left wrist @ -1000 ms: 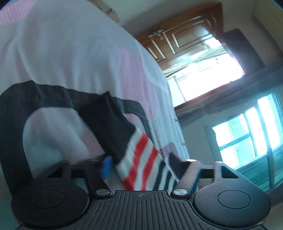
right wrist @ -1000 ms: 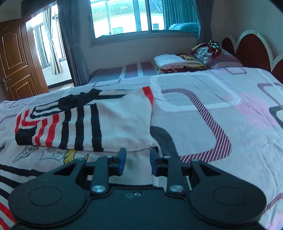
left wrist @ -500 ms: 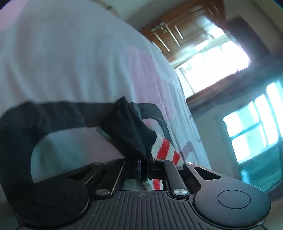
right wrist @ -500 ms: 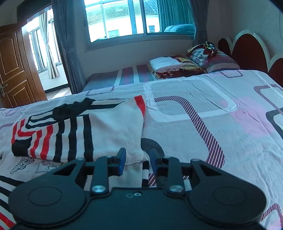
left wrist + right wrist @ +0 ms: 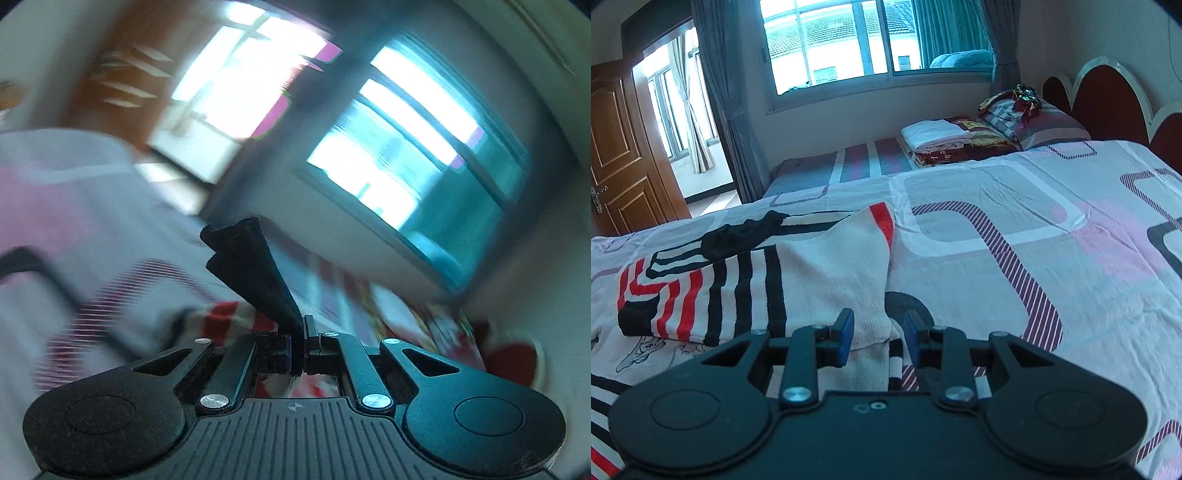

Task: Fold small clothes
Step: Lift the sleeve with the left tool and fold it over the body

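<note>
The left tool [image 5: 296,345], clamped on the striped knit garment's black cuff [image 5: 255,273], should carry it flat across while the right tool [image 5: 874,338], narrowly parted and pressing nothing, steadies the hem.

Legible text is limited to one item. A dark red folded blanket [image 5: 964,147], lying on the bed below the window [image 5: 882,40], carries pale lettering on its front edge; only fragments resembling "e h" are discernible. The left wrist view is blurred; nothing can be read there.

Home bedroom: bed [image 5: 1015,229], pillow [image 5: 1045,122], curtained window [image 5: 871,40].
</note>
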The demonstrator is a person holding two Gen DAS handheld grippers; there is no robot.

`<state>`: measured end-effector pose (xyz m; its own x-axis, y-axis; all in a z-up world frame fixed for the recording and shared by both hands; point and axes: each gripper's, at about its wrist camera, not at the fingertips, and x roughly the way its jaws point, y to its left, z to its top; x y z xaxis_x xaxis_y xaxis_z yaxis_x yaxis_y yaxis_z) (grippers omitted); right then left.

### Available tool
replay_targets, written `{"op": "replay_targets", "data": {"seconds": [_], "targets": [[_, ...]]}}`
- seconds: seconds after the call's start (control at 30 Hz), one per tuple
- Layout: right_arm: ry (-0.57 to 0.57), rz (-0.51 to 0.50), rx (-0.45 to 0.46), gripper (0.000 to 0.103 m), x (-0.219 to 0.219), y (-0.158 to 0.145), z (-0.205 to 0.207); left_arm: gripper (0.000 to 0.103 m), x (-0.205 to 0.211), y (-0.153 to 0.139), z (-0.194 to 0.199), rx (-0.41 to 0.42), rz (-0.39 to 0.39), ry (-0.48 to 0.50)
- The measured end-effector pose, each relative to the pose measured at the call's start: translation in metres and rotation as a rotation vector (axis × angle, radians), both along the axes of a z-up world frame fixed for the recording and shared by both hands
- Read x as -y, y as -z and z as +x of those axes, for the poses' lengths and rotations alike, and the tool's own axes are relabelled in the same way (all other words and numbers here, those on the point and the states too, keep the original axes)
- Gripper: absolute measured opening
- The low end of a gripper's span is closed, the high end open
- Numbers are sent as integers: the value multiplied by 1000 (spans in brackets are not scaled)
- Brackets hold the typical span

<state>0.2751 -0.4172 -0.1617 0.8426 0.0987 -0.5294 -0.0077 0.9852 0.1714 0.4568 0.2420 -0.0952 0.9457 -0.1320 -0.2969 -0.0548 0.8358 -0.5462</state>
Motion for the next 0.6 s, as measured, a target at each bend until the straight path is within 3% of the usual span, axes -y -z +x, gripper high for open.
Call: {"op": "replay_targets", "data": {"seconds": [0.3, 0.6], "targets": [[65, 26, 23, 30, 30, -1, -18, 5, 171, -3, 44, -82, 212, 314], [146, 46, 23, 30, 72, 0, -38, 5, 273, 10, 44, -197, 348, 503]]}}
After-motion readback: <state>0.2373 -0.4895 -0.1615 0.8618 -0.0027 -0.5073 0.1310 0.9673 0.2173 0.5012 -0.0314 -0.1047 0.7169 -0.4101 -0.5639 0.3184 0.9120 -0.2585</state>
